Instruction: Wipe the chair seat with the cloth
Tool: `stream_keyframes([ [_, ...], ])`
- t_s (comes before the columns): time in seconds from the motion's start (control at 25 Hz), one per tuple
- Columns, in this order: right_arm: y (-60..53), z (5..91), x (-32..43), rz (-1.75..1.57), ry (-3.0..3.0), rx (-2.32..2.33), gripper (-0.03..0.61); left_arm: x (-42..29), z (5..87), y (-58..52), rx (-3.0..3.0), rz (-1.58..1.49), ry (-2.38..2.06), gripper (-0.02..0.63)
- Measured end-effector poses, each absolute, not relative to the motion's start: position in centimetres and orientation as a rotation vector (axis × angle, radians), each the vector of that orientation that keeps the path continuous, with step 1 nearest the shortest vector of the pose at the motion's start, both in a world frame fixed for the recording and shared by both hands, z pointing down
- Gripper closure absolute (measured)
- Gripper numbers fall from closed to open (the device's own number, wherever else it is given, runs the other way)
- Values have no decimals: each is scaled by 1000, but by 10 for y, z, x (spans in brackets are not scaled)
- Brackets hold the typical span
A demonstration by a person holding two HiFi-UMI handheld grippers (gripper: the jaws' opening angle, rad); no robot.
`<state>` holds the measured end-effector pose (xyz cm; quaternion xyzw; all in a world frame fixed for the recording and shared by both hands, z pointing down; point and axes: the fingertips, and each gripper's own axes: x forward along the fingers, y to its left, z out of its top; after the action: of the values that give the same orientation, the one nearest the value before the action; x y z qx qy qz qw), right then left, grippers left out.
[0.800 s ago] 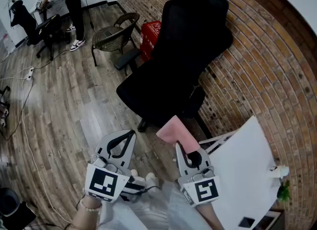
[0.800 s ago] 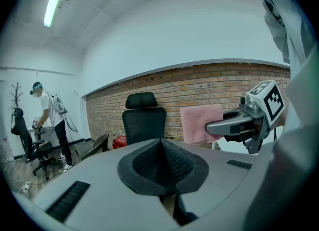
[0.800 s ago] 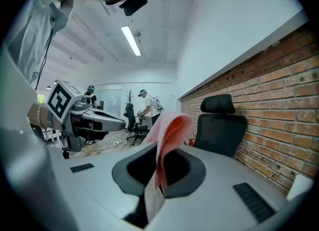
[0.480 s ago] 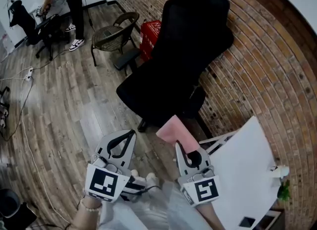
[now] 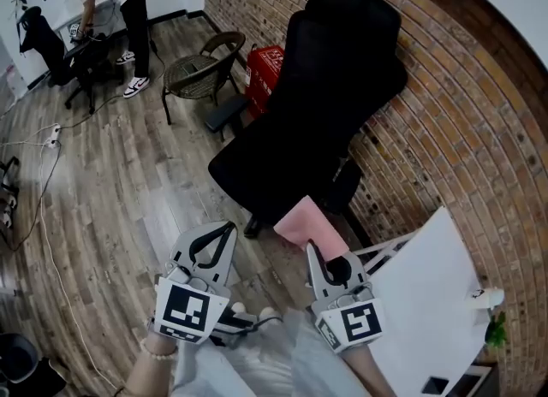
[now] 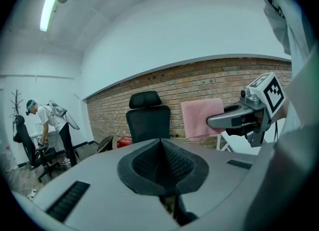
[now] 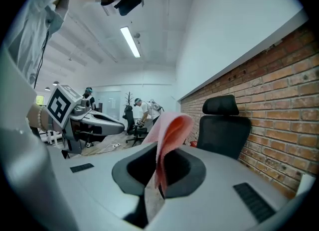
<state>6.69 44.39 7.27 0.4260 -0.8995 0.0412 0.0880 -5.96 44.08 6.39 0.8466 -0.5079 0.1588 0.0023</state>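
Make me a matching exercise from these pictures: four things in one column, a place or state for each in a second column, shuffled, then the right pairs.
Column one
1. pink cloth
2. left gripper
3. red box
4. tall black office chair

Column two
A. shut, with nothing between its jaws
B. on the wooden floor beside the round wicker chair
C. backrest toward the brick wall
D. pinched in the right gripper

Pairs: 1-D, 2-A, 3-B, 4-C
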Motion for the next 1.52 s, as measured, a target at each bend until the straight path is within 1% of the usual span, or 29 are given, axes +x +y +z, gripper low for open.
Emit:
stream_keyframes([
  [0.16,444,70,51,114,-2689,1267,528,-59,61,442,2726,492,-1474,590],
  [0.2,444,69,46,107,-2694,1260,528,-58,62,443,2737,495,-1440,550],
  [0.28,444,66,36,94,-2706,1234,528,-59,63,441,2754,508,-1392,504],
  [0.56,428,56,14,76,-2818,1121,528,-41,71,424,2801,513,-1206,387],
  [0.64,421,57,6,74,-2839,1056,528,-40,71,414,2800,471,-1183,377],
  [0.72,408,58,1,66,-2860,1004,528,-41,67,399,2793,396,-1191,384],
  [0.84,378,65,-5,79,-2887,948,528,-45,67,369,2785,374,-1251,525],
  [0.92,353,69,-8,71,-2905,921,528,-46,75,345,2766,417,-1281,573],
  [1.04,308,76,-9,47,-2925,885,528,-46,88,303,2710,449,-1323,586],
  [1.28,208,101,3,105,-2923,804,528,-34,113,210,2612,526,-1387,586],
  [1.52,146,132,4,159,-2897,714,528,-32,136,150,2543,585,-1452,588],
])
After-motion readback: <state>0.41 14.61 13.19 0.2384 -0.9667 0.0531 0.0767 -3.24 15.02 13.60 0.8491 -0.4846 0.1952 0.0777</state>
